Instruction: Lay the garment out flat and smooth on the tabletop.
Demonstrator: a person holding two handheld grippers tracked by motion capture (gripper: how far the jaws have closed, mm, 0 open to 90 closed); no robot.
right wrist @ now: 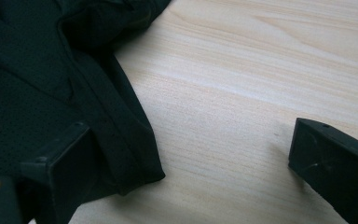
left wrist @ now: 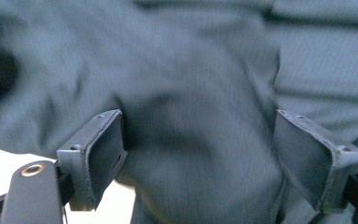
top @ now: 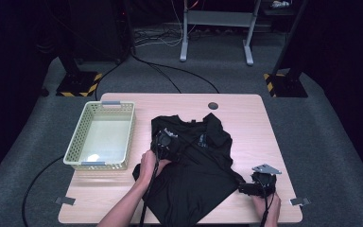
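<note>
While your left hand-held gripper (top: 164, 140) hangs over the black shirt (top: 196, 170) mid-worktop (top: 246, 106), its jaws stand wide with cloth between them, unpinched. Your right hand-held gripper (top: 249, 187), jaws also wide, sits at the shirt's near right corner; the hem lies just by its left jaw. Shirt runs near-to-far, collar away. Small chest marks are unreadable.
</note>
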